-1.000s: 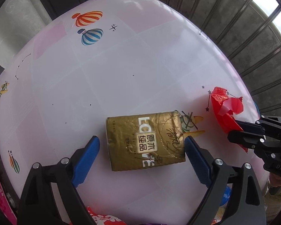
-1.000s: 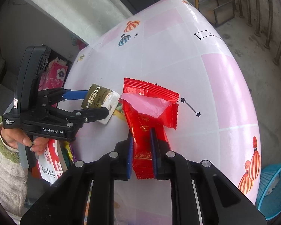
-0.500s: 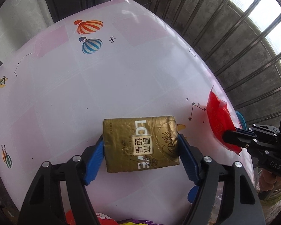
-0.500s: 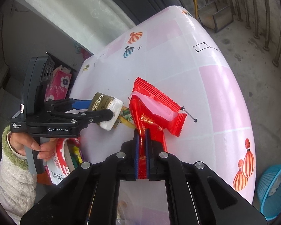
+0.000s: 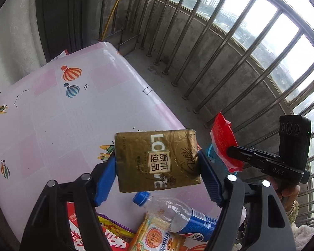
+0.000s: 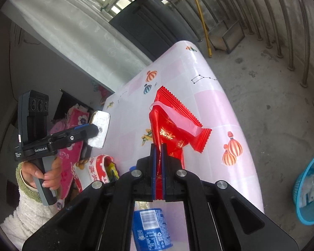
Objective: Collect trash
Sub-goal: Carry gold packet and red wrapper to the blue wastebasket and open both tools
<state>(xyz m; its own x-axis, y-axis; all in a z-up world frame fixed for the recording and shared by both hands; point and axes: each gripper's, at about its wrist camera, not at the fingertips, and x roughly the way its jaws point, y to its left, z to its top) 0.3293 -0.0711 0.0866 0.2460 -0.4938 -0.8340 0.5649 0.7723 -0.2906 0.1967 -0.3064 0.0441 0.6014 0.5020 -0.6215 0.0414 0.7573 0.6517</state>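
Observation:
My left gripper (image 5: pixel 157 161) is shut on a gold tissue pack (image 5: pixel 157 159) and holds it lifted above the pink table (image 5: pixel 62 115). The pack also shows in the right wrist view (image 6: pixel 100 129), held by the left gripper (image 6: pixel 94 130). My right gripper (image 6: pixel 158 159) is shut on a red snack wrapper (image 6: pixel 173 125), raised above the table (image 6: pixel 219 108). In the left wrist view the wrapper (image 5: pixel 223 138) hangs from the right gripper (image 5: pixel 232 149) at the right. A blue basket (image 6: pixel 309 190) with white paper in it stands on the floor at the right.
A plastic bottle with a blue cap and label (image 5: pixel 178 213) lies at the table's near edge beside several snack bags (image 5: pixel 157 236). The bottle shows under my right gripper (image 6: pixel 150 226). A metal railing (image 5: pixel 240 52) runs along the balcony.
The left gripper closed on the gold pack and lifted it off the table. The right gripper rose with the red wrapper. Both views pulled back, and the bottle and bags came into view.

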